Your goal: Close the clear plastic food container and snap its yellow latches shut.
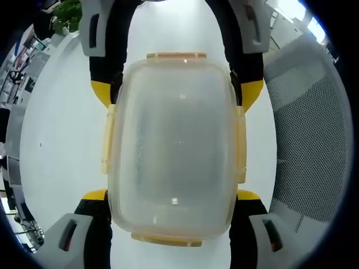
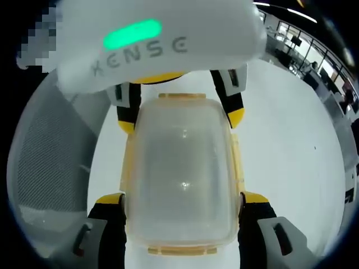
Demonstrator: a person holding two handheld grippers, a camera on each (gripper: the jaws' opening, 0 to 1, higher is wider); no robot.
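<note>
two claws straddle the container (image 1: 173, 151), left gripper (image 1: 171, 216) and right gripper (image 2: 182, 216) each spread apart around opposite ends. a lopsided squeeze could skid it across the table (image 1: 67, 140), leaving its latches (image 1: 106, 139) unsnapped

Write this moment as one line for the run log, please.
container: clear, lid on | yellow latches: state unclear | left gripper, right gripper: jaws flank opposite ends | surface: white table

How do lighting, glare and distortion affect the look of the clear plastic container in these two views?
Left gripper view: the clear plastic food container with yellow latches looks hazy, with small pinpoint glints on top; the white table is brightly lit and nearly washed out; the fisheye lens bends the grey mesh chair. Right gripper view: the same container is milky with one small glint; a glowing green light shows above.
</note>
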